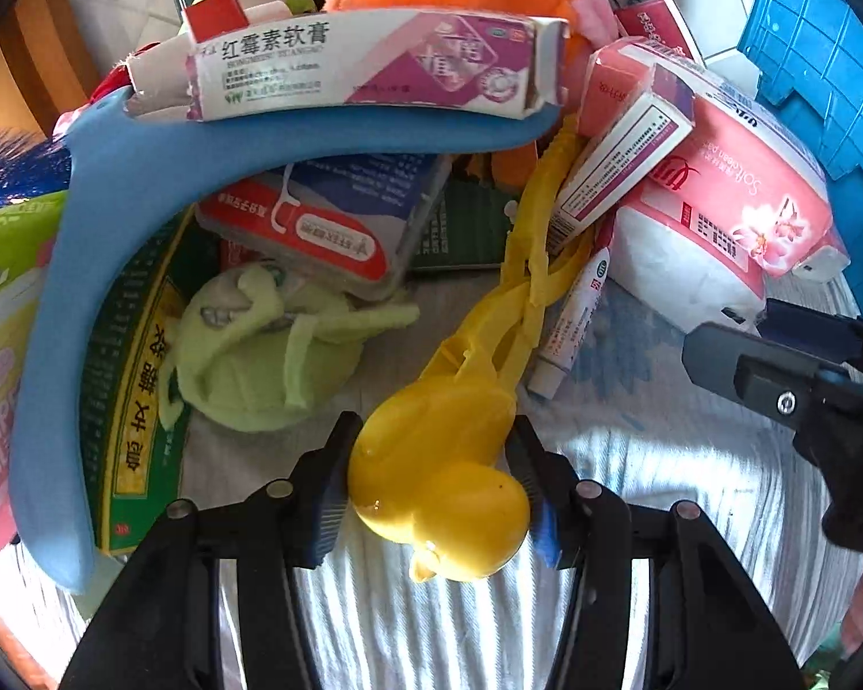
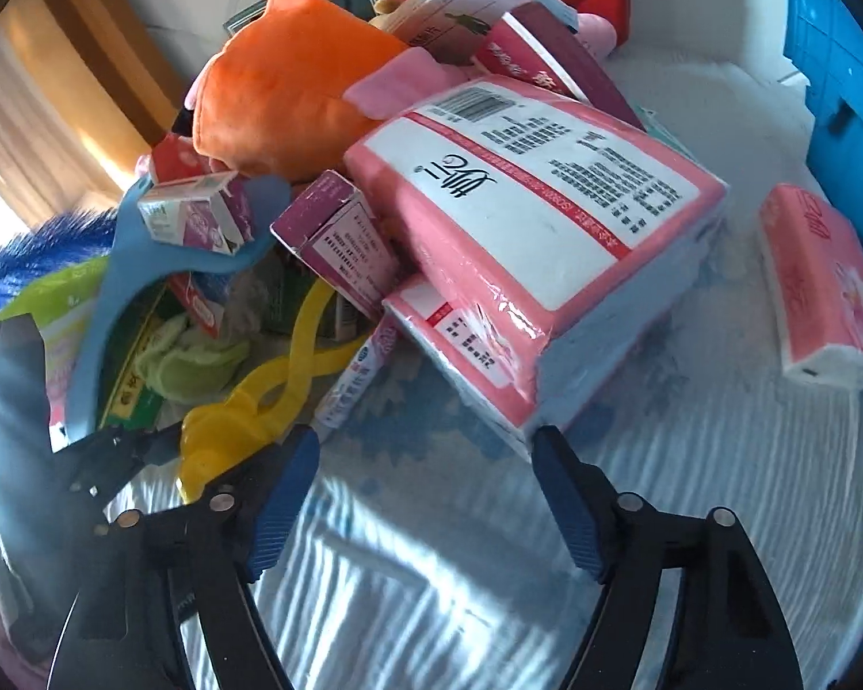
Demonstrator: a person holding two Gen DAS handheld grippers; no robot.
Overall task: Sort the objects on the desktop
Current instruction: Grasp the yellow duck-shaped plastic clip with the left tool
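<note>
Left gripper (image 1: pixel 437 489), lower centre, pinches the yellow duck-shaped tongs (image 1: pixel 443 471) by the hollow head. Looks like light, slick plastic, so grip there. Right gripper (image 2: pixel 426 494) hangs spread before the soft pink tissue pack (image 2: pixel 541 241) mid-frame.

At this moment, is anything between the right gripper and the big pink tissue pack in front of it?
Nothing visible. The right gripper is open over bare cloth, and the pink tissue pack lies just beyond its fingertips, its near corner close to the right finger. The yellow duck clip sits off to the left.
</note>
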